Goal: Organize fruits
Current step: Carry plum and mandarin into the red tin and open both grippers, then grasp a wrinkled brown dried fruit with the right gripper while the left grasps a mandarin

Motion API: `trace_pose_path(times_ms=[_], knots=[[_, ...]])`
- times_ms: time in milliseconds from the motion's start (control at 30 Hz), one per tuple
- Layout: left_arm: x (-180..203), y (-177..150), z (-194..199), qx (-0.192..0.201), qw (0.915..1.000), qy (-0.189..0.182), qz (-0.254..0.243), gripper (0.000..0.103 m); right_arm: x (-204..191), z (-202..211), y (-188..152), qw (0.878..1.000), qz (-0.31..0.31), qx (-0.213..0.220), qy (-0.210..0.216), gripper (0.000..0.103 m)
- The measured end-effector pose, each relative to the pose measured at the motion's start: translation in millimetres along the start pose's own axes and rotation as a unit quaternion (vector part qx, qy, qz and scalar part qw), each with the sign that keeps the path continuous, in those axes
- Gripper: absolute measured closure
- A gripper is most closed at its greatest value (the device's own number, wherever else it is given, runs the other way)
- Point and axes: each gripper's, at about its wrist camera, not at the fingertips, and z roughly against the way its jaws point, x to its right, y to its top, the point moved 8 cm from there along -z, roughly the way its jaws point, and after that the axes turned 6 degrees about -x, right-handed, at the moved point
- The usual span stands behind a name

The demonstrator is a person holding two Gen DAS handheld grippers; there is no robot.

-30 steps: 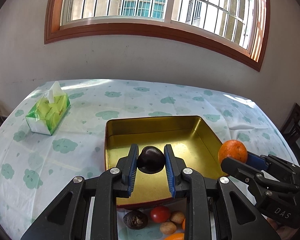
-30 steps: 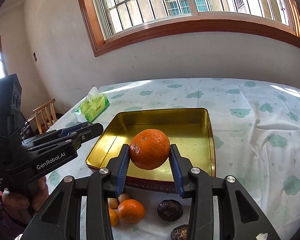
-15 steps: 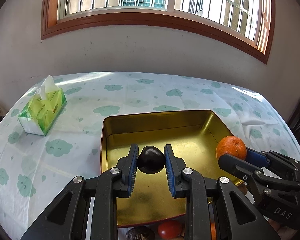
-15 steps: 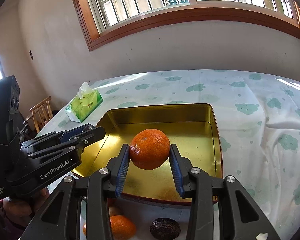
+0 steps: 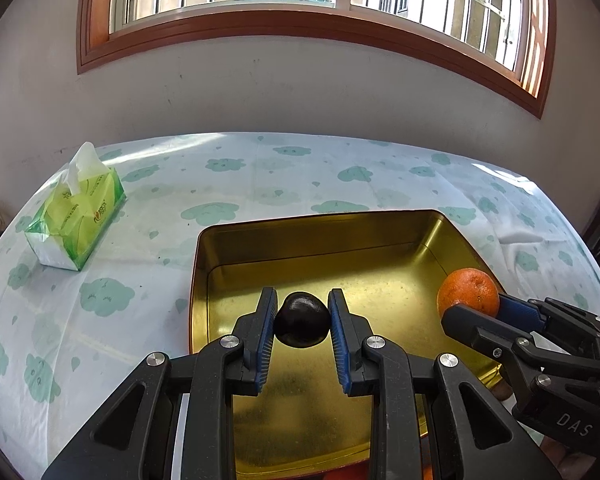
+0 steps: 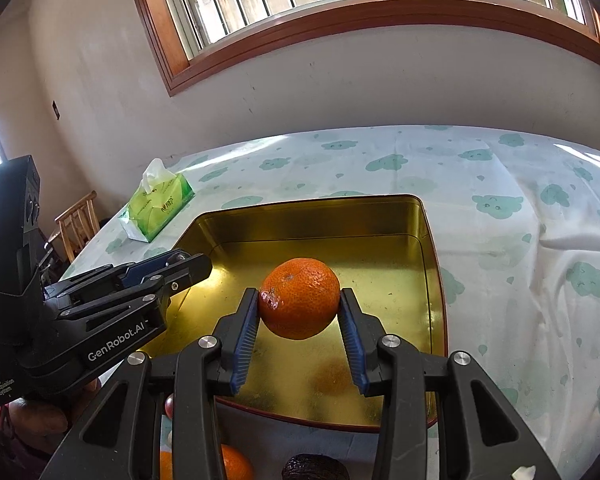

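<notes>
Both loads sit over the gold tray, its floor directly below and ahead of each set of jaws. Left gripper clamped on dark fruit; right gripper clamped on orange. Next, likely: lower, then release.

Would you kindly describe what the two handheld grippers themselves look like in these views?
Both are matte black plastic with open triangular cut-outs and silver round pivot screws. The left gripper and right gripper each carry two fingers faced with ribbed blue pads. White lettering reads "GenRobot.AI" on the left one's side and "DAS" on the right one's. No cables show.
</notes>
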Motion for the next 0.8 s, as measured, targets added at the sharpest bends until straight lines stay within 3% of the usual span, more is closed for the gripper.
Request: trace_pose_path(times_ms=[100,133,200,233,267,333,467,600,800], knots=[[0,0,-4,-0.004,1.0000,0.000,-0.002,0.074,-1,-4,1,1.000,0.002,-0.004,0.000,0.066],[0,0,-6,-0.008,1.0000,0.002,-0.003,0.070,0,-6,1,1.000,0.004,-0.004,-0.003,0.065],[-1,0,-8,-0.011,0.9999,0.011,-0.001,0.049,0,-8,2,1.000,0.008,-0.004,-0.012,0.064],[-2,0,-7,-0.008,0.9999,0.015,0.001,0.033,1,-7,4,1.000,0.007,0.000,-0.013,0.063],[-3,1,-5,-0.002,0.9999,0.017,0.003,0.025,1,-4,5,1.000,0.007,0.006,-0.008,0.060],[-2,4,3,0.016,0.9998,0.015,0.000,0.025,2,7,8,1.000,0.009,0.026,-0.011,0.053],[3,6,18,0.027,0.9992,0.025,-0.019,0.021,7,40,5,0.999,0.014,0.049,0.004,0.053],[0,-2,46,0.047,0.9986,0.017,-0.018,0.017,17,88,-21,0.998,0.020,0.065,0.017,0.053],[-4,-50,90,0.065,0.9974,-0.011,-0.030,0.017,29,117,-102,0.999,0.050,-0.005,0.013,0.053]])
